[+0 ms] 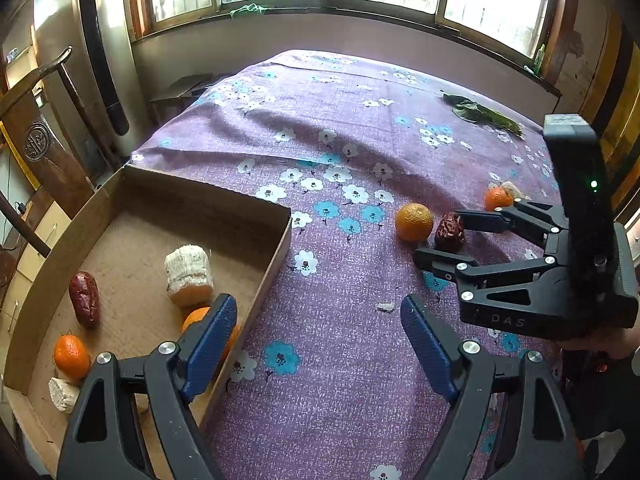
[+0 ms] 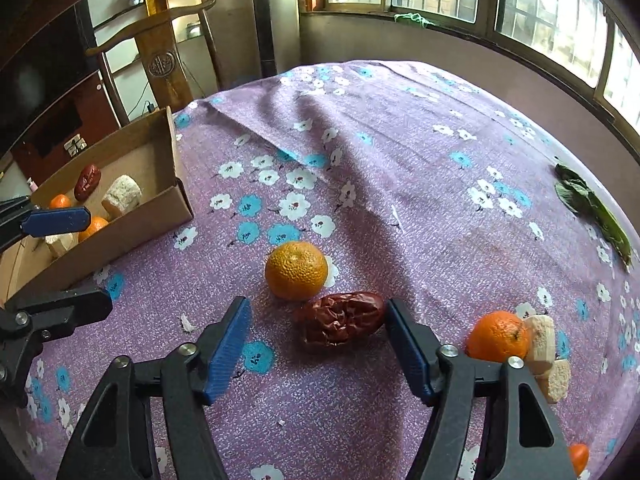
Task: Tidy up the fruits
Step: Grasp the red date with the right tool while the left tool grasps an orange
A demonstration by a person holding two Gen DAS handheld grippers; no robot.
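Counting box contents: two tangerines, one date, two chunks.

Two low forward wrist views, seemingly close, sharing the tablecloth.
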